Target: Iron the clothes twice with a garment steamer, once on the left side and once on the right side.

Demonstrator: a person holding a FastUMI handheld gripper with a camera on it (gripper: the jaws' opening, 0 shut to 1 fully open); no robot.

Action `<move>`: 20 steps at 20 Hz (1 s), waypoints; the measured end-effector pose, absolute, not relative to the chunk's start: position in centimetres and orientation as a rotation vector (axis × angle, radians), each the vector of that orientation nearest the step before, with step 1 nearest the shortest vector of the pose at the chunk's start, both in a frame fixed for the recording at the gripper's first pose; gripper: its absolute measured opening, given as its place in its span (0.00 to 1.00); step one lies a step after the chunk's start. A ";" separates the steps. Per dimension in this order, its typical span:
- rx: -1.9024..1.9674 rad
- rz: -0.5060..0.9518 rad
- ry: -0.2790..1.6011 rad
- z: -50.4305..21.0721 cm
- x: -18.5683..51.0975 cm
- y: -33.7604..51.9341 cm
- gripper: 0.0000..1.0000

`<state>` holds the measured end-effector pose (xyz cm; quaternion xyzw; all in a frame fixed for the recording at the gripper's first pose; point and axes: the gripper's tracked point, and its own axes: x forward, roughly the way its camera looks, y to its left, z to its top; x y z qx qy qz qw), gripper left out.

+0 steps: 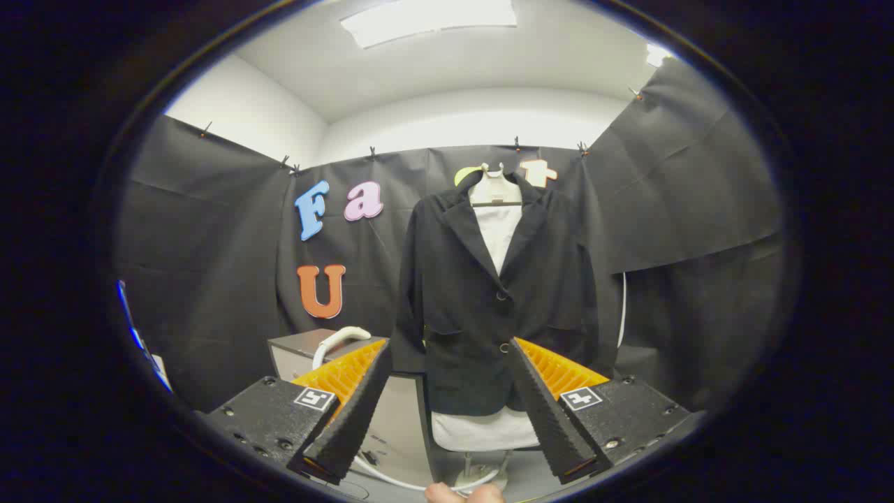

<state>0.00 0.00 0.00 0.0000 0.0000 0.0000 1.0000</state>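
A black blazer (489,293) hangs buttoned on a white mannequin torso (497,230), straight beyond my fingers. The garment steamer's white handle (339,341) lies on top of a grey box (307,353), behind my left finger (353,412) and left of the blazer. A white hose (391,478) runs low between the fingers toward the mannequin's stand (478,475). My gripper (447,346) is open, fingers spread wide, with nothing held between them; the blazer's lower hem shows through the gap, well away.
Black cloth walls close the booth behind and on both sides. The grey box stands left of the mannequin. A person's fingertips (464,493) show below the gripper. A white cord (624,311) hangs right of the blazer.
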 end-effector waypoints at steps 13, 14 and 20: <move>-0.006 0.080 -0.021 1.1 6.2 9.4 1.00; -0.013 0.090 -0.029 1.3 6.5 10.5 1.00; -0.023 0.121 0.014 0.0 9.6 15.9 1.00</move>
